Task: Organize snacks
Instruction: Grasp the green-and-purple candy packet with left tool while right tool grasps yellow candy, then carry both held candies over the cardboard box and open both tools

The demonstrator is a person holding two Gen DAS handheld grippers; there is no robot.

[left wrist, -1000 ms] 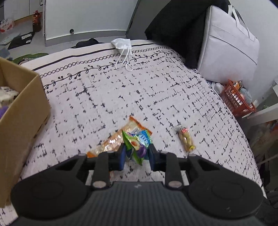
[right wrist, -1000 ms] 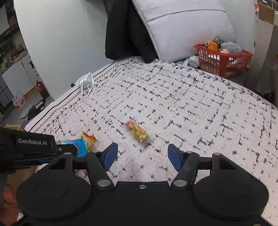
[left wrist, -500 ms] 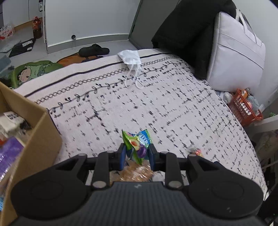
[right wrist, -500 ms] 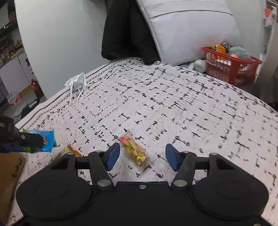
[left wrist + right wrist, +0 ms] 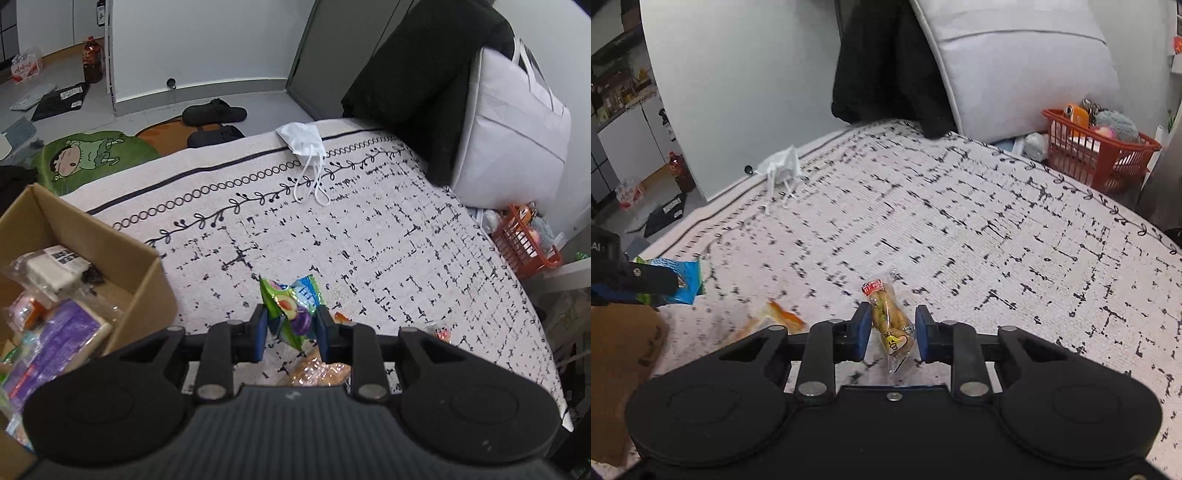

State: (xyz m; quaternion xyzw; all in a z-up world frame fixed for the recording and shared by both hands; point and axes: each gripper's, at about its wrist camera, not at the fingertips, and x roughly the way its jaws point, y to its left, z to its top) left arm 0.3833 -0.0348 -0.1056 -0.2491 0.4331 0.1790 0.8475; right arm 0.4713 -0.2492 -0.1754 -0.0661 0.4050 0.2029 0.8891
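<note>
Left gripper [image 5: 290, 328] is clamped on the green pouch [image 5: 291, 310], which stands up out of the jaws, off the bedspread [image 5: 369, 240]. The box [image 5: 147, 280] sits at the left of the left wrist frame, its near wall just left of the gripper and already holding several packs. So the drop is a short move left, and the left hand is clearly the nearer one to the box.

Right gripper [image 5: 891, 332] has just been closing, with the peanut pack [image 5: 888, 317] between its jaws. The pack's long axis runs up and down the right wrist frame, tilted a little left at the top, roughly along the fingers. That means the jaws close across the short width, which is the good way round. Small gaps seem to show beside the pack, more on the left, so I read this as not yet clenched, pack lying on the bedspread.

Orange pack [image 5: 775, 317] lies at lower left of the right wrist frame, blurred, between the right gripper and the box corner. In the left view it shows right under the left jaws [image 5: 317, 371]. My guess is either hand could take it later; the left is nearer.

The red-tipped bit at lower right of the left frame is likely the peanut pack's end, but it is too small to be sure.
</note>
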